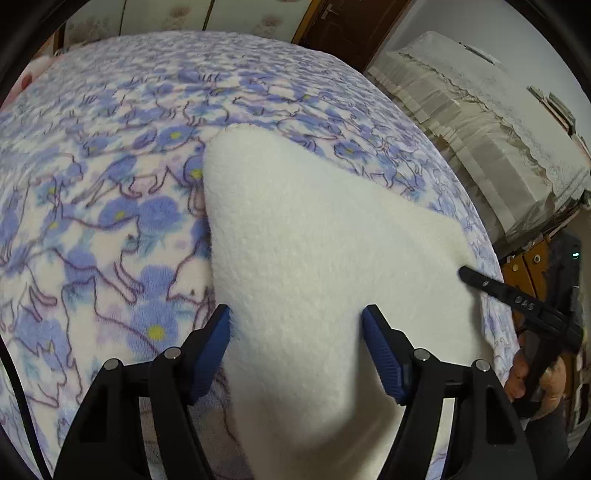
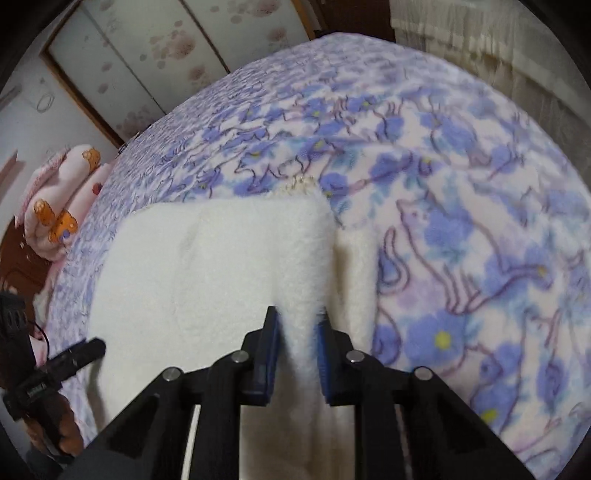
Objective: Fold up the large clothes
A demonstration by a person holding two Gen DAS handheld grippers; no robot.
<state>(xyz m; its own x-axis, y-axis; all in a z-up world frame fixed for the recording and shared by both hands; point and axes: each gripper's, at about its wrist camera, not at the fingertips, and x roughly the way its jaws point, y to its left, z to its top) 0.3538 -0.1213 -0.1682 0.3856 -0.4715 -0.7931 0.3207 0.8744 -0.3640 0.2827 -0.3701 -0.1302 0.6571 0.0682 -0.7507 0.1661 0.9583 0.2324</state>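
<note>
A white fleece garment lies folded on a bed with a blue flower and cat print blanket. My left gripper is open, its blue pads wide apart over the near part of the white fleece. My right gripper is shut on a raised fold of the white fleece, which runs between its blue pads. The right gripper also shows at the right edge of the left wrist view, touching the fleece's edge. The left gripper shows at the left of the right wrist view.
The bed blanket fills most of both views. A pink bear-print quilt roll lies at the head of the bed. A lace-covered piece of furniture stands beside the bed, with a wooden door behind.
</note>
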